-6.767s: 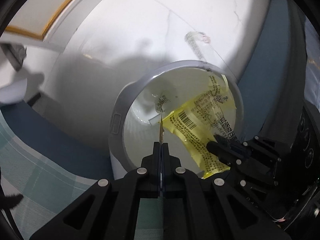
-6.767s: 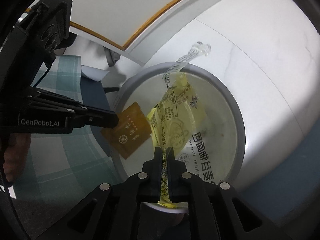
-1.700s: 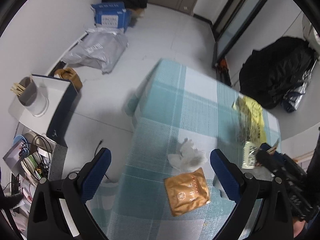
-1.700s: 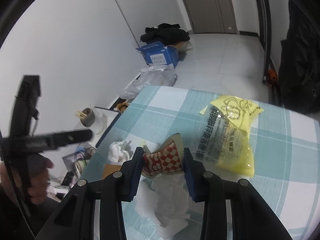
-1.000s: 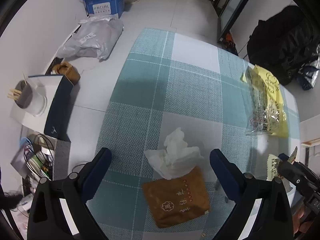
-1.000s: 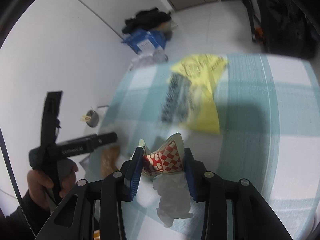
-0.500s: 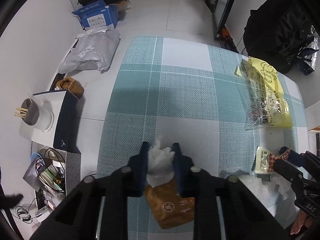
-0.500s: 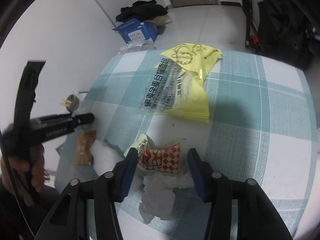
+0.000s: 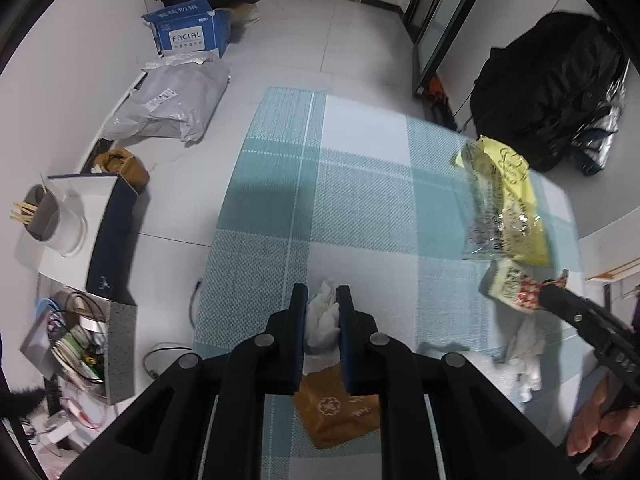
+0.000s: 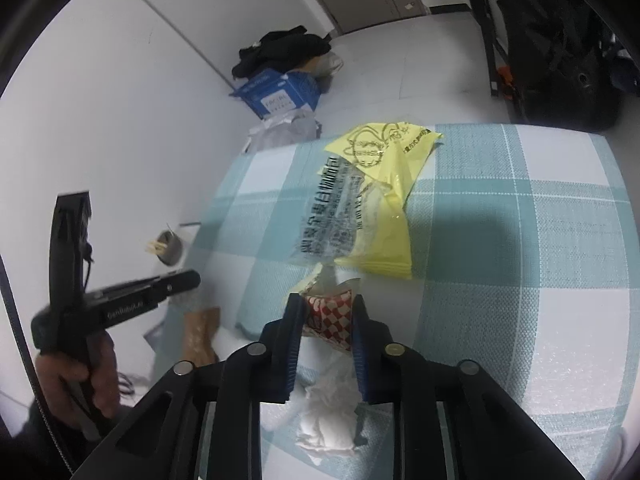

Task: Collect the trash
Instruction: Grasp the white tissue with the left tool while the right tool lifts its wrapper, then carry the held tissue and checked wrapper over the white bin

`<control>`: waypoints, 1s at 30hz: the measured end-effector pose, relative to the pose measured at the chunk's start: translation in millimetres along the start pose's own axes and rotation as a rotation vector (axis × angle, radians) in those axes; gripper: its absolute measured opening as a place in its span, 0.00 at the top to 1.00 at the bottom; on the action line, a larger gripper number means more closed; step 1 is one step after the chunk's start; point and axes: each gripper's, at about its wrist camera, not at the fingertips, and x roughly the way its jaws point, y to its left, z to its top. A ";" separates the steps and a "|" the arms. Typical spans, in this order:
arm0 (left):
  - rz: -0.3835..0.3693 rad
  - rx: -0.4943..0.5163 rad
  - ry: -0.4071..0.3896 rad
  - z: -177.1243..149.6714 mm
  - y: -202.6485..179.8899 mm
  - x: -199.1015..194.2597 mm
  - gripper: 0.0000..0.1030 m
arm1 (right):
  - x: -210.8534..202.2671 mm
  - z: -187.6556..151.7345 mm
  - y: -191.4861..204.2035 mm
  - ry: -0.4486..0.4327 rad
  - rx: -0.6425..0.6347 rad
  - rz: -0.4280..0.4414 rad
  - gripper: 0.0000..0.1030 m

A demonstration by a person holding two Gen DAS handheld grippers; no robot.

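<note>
Checkered wrapper [image 10: 330, 318] lies crosswise in right gripper [image 10: 325, 306]; tissue [image 9: 322, 316] upright.

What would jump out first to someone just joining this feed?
Probably the big yellow and clear wrapper lying on the teal checked tablecloth, toward its far end. Next, the two tools, both having just been closing: the left tool is pinching a crumpled white tissue just above a brown packet, and the right tool is clamped on a red-and-white checked wrapper.
</note>
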 end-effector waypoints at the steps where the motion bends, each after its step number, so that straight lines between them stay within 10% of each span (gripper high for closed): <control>1: -0.019 -0.008 -0.003 0.5 1.0 -1.7 0.91 | -0.4 0.7 0.3 -0.002 -0.002 0.002 0.85; 30: -0.384 -0.141 -0.129 -11.3 1.1 -70.2 0.92 | -59.6 -10.4 43.9 -0.132 -0.028 0.057 0.92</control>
